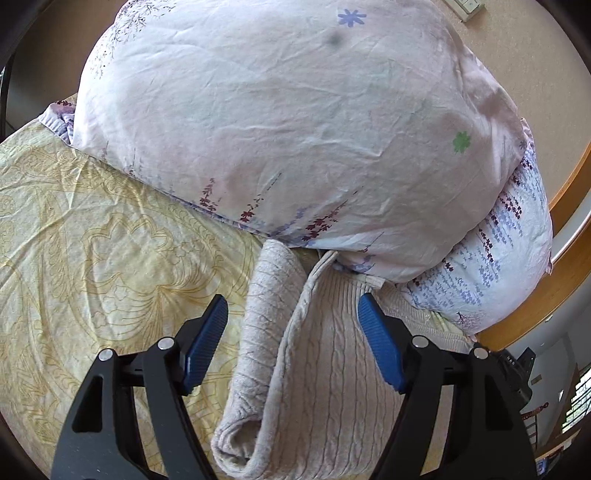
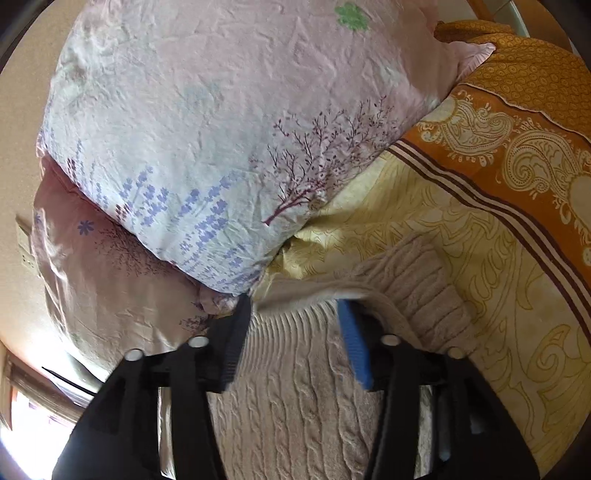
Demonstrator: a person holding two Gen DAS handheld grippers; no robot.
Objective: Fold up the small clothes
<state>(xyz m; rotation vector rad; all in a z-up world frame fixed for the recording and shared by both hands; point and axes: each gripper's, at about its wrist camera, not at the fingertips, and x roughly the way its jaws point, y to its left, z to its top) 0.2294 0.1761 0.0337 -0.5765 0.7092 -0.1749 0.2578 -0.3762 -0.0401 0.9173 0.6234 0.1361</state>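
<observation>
Both the left gripper (image 1: pixel 293 317) and the right gripper (image 2: pixel 293 321) stand released over the cable-knit sweater (image 1: pixel 314 387) (its sleeve folded in), below the floral pillow (image 1: pixel 295 129); grasp the hem evenly next.

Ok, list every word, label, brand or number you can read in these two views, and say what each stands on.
None: no readable text in either view.
The knit sweater, pillows and bedsheet carry only patterns, flowers and swirls.
The wall plate at the top edge shows no legible marking.

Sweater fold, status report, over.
Left tongs open, right tongs open. Beige cable-knit sweater released, sleeve folded over. Floral pillows crowd its far edge.
</observation>
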